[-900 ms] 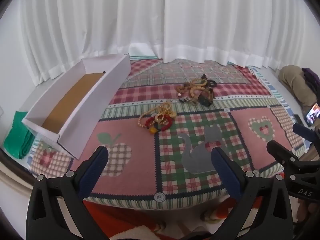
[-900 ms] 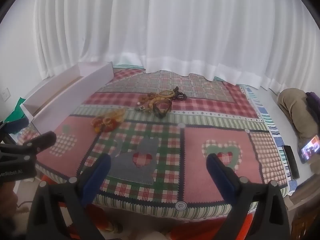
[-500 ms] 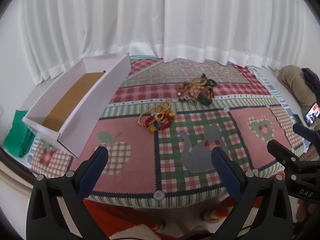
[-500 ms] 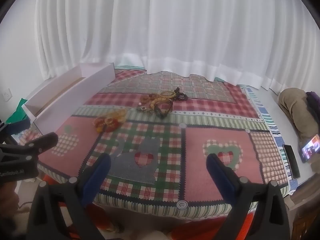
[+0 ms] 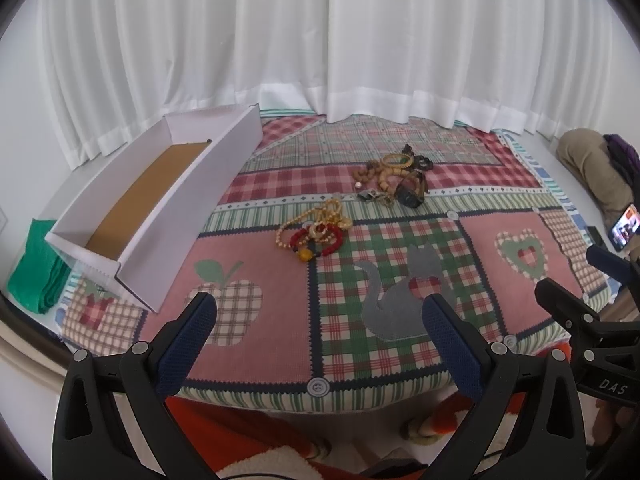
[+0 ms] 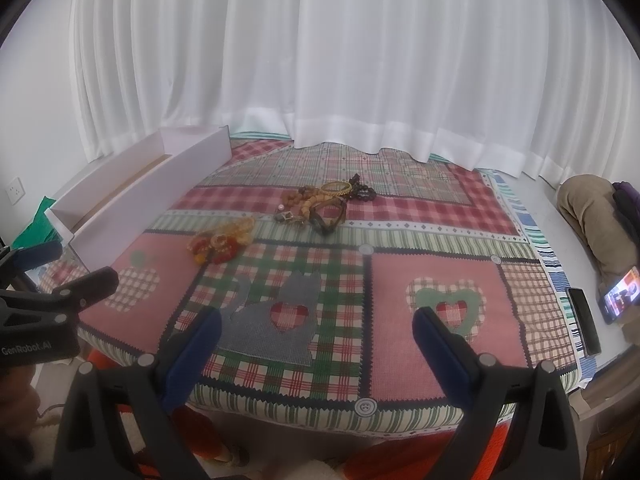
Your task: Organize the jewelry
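1. White curtains (image 5: 320,40) hang behind a low table under a patchwork cloth (image 5: 360,280) with apple, cat and heart patches.
2. Far left, a long white box (image 5: 160,208) with a brown floor sits on the cloth's edge, a green towel (image 5: 32,272) beside it.
3. Left gripper (image 5: 320,312) hovers at the near edge, jaws spread wide, nothing between them.
4. Past it, mid-table, lies a red and gold bead pile (image 5: 316,232); further back and to the right, well apart from both grippers, sits a brown bracelet heap (image 5: 394,176).
5. Right gripper (image 6: 316,324) hangs over the cat patch, also gaping and empty, with both piles ahead and to its left.
6. Far right, a lit phone (image 6: 620,296) sits off the cloth.
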A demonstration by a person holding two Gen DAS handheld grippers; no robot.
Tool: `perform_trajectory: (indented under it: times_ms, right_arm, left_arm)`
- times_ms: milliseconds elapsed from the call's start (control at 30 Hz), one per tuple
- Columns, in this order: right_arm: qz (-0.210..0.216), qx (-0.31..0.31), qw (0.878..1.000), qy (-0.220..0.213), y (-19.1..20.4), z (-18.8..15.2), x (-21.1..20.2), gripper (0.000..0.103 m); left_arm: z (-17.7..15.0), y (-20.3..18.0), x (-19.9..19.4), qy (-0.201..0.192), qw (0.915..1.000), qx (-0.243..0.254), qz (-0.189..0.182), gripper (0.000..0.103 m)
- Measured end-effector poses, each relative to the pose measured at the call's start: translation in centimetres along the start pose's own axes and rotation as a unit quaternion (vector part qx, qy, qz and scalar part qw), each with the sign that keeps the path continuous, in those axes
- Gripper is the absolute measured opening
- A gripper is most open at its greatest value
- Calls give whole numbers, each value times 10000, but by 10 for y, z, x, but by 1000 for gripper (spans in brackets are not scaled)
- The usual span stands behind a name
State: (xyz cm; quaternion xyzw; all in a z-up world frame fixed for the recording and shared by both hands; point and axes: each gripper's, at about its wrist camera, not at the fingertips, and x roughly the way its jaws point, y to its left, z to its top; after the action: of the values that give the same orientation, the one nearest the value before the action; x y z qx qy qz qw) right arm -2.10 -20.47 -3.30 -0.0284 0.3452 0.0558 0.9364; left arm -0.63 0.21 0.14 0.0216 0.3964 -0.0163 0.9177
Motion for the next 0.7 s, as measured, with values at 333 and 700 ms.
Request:
perform_trajectory:
  times_ms: [333,700]
  right_arm:
    - [11,11,10000,-10,-4,-2,1,98]
    - [26,24,10000,-21,-5,-3,0,98]
  left_arm:
    - [-2,-1,1,2,10000,15,8,102]
    - [-2,-2,1,2,10000,20,15,102]
